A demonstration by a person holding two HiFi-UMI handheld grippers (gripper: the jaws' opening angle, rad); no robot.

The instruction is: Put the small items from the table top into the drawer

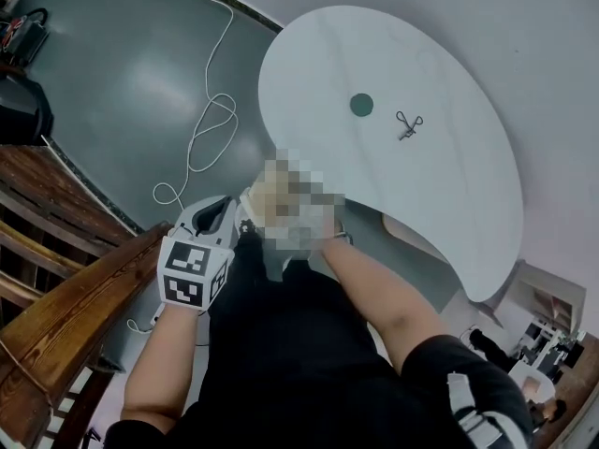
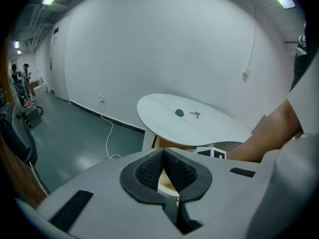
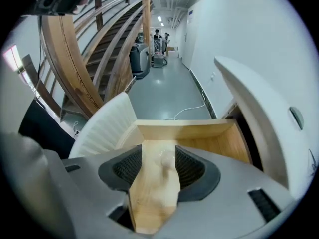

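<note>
Two small items lie on the white bench (image 1: 318, 64). A green disc (image 1: 361, 105) sits well in from every edge of the wide end, and a wiry metal piece (image 1: 408, 124) lies near it, toward the wall-side edge. The disc looks flat, hard and light, and it is likely to skid on the smooth top. It is best pinched across its rim from straight above. The metal piece looks stiff and light but very thin, so I would take it where its loops join, the thickest part, with the pads low to the surface.

A third, pale item (image 3: 166, 159) already lies on the floor of the open wooden drawer (image 3: 199, 128) under the bench's near edge. The right claw (image 3: 158, 156) hangs over it with its jaws wide apart, touching nothing. The left claw (image 2: 164, 152) has its tips together, and nothing can be made out pinched between them.
</note>
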